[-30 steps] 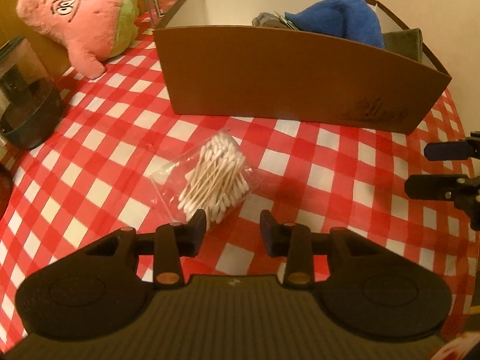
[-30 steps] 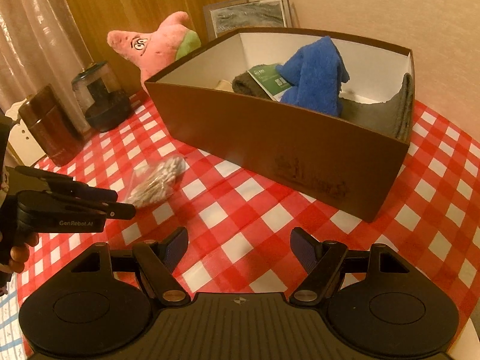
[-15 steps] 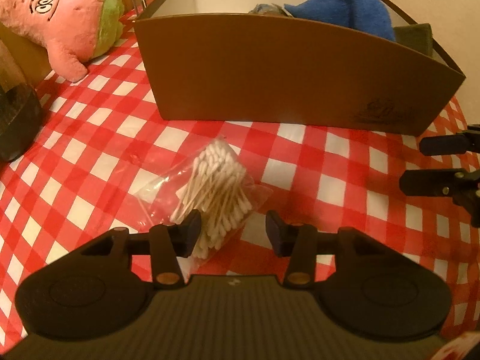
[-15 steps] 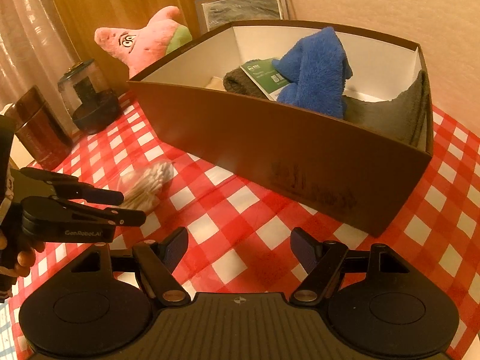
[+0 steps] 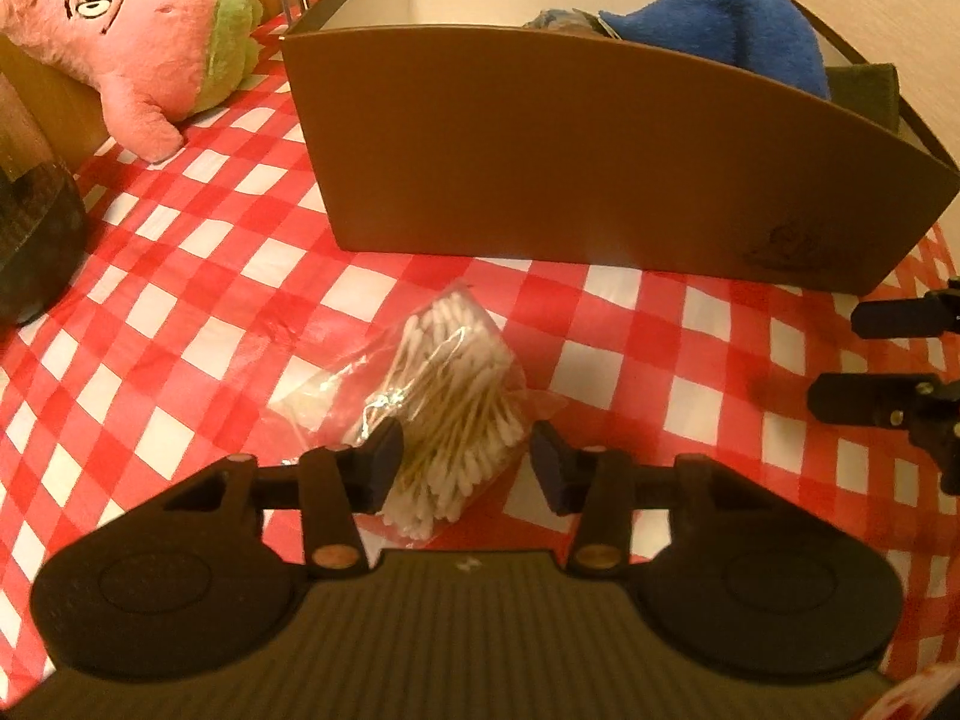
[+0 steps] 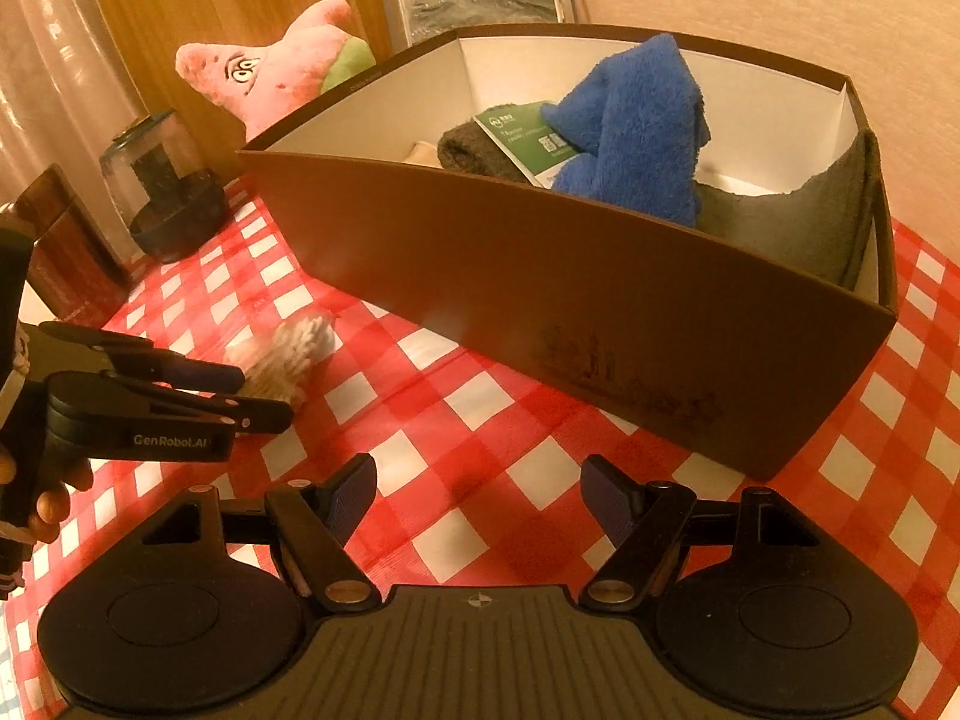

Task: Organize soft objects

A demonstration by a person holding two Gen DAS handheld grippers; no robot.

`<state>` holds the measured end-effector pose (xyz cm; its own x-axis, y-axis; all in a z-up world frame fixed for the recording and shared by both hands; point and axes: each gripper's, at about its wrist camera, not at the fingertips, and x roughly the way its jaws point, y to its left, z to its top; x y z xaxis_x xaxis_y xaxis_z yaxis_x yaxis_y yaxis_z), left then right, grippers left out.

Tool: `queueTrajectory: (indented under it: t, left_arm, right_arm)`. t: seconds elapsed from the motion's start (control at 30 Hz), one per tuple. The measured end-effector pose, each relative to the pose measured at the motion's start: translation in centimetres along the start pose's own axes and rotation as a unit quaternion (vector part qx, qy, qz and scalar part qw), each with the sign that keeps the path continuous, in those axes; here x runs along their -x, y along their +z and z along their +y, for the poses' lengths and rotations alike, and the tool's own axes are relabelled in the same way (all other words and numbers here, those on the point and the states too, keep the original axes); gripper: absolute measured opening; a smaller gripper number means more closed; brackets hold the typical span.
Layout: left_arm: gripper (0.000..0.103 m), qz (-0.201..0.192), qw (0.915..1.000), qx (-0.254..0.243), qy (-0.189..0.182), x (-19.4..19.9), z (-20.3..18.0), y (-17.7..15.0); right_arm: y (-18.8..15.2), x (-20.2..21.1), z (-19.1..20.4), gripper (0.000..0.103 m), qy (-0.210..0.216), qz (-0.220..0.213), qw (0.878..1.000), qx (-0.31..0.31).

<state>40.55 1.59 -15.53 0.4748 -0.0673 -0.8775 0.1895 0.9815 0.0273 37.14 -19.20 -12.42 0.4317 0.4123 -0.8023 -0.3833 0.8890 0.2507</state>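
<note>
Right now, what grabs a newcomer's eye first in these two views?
The big brown box on the red-checked tablecloth, with a blue towel sticking up inside it. Next, the bag of cotton swabs lying on the cloth in front of the box, with the open left gripper straddling its near end. Last, the pink starfish plush lying left of the box.

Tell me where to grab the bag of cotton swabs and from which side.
Grip the bag of cotton swabs across its thick bundled middle, coming from the near end where the open left tool already straddles it. The swabs lie lengthwise toward the brown box, so closing across them should pinch the whole bundle; the flat plastic edges would likely slip.
</note>
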Motion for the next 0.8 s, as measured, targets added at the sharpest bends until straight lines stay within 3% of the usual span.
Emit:
queueTrajectory:
  t: [0.17, 0.43, 0.5, 0.8]
  left_arm:
    - [0.02, -0.005, 0.9999, 0.002, 0.009, 0.2, 0.4, -0.2]
    - [0.009, -0.013, 0.9997, 0.014, 0.012, 1.0, 0.6, -0.2]
    - [0.0, -0.016, 0.9997, 0.017, 0.01, 1.2, 0.6, -0.3]
    - [0.0, -0.027, 0.999, 0.036, 0.005, 3.7, 0.6, -1.2]
  right_arm:
    - [0.0, 0.1, 0.1, 0.075, -0.002, -0.001, 1.0, -0.002]
    - [0.1, 0.6, 0.1, 0.075, -0.002, -0.005, 1.0, 0.0]
    - [0.1, 0.8, 0.1, 0.075, -0.003, -0.007, 1.0, 0.0]
    - [0.3, 2.3, 0.4, 0.075, -0.004, -0.018, 1.0, 0.002]
